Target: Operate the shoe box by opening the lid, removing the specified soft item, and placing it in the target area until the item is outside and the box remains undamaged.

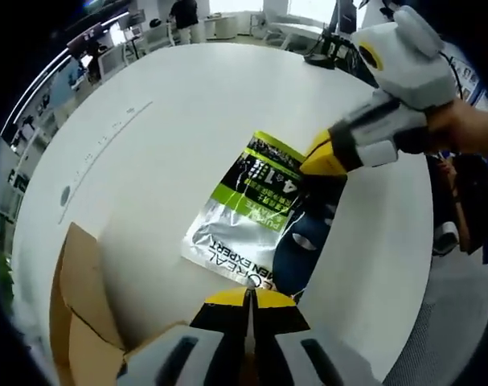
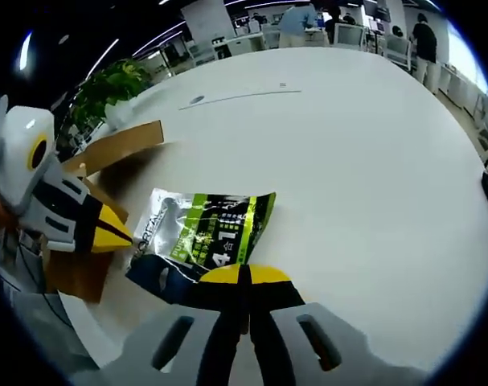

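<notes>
Looking along my left gripper (image 1: 249,299): jaws pressed together, nothing between them. Cardboard shoe box (image 1: 83,310) at lower left, flap up. Right of it, the silver-green sachet pack (image 1: 248,207) lies flat on the white table (image 1: 171,121), outside the box. A dark blue item (image 1: 306,241) lies partly under it. My right gripper (image 1: 322,158) enters from the right, tips at the pack's far edge. In the right gripper view its jaws are closed over the pack's near edge; grip on it unclear.
</notes>
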A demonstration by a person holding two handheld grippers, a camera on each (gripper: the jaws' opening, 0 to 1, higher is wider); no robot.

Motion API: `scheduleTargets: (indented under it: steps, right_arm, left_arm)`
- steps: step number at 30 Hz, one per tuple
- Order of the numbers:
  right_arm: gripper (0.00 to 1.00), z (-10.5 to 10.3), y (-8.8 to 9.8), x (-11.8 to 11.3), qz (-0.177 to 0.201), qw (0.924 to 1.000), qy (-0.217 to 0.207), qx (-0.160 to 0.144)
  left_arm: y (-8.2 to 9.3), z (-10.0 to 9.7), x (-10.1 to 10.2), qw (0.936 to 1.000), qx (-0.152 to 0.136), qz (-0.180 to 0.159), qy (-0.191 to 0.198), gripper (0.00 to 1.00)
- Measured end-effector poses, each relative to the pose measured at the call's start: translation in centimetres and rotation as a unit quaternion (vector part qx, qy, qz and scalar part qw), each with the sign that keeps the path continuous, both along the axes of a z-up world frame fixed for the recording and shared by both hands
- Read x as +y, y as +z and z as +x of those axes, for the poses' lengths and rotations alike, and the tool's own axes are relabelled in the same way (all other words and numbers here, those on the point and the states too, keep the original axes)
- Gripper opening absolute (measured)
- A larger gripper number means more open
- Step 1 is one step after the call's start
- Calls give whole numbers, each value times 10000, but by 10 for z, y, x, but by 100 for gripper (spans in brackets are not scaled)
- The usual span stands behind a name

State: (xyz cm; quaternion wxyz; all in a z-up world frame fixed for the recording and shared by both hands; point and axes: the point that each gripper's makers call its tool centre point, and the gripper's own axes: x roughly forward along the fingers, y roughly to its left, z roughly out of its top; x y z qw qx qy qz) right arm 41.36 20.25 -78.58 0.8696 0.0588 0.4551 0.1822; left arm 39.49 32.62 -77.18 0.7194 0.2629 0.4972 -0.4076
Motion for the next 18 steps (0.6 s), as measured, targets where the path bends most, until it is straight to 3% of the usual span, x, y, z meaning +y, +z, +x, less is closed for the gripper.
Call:
scheduleTargets:
  steps: [8, 15, 18]
  right_arm:
    - [0, -2, -1, 1, 9, 9998, -220, 20]
    - [4, -2, 1, -1, -304, 9993, 76, -210]
    - [5, -3, 4, -2, -417, 9986, 184, -279]
  left_arm:
    - [15, 6, 3, 9995, -210, -214, 70, 6]
    - [38, 5, -4, 9958, -163, -801, 400, 11]
    - [46, 4, -3, 9951, -214, -879, 408, 13]
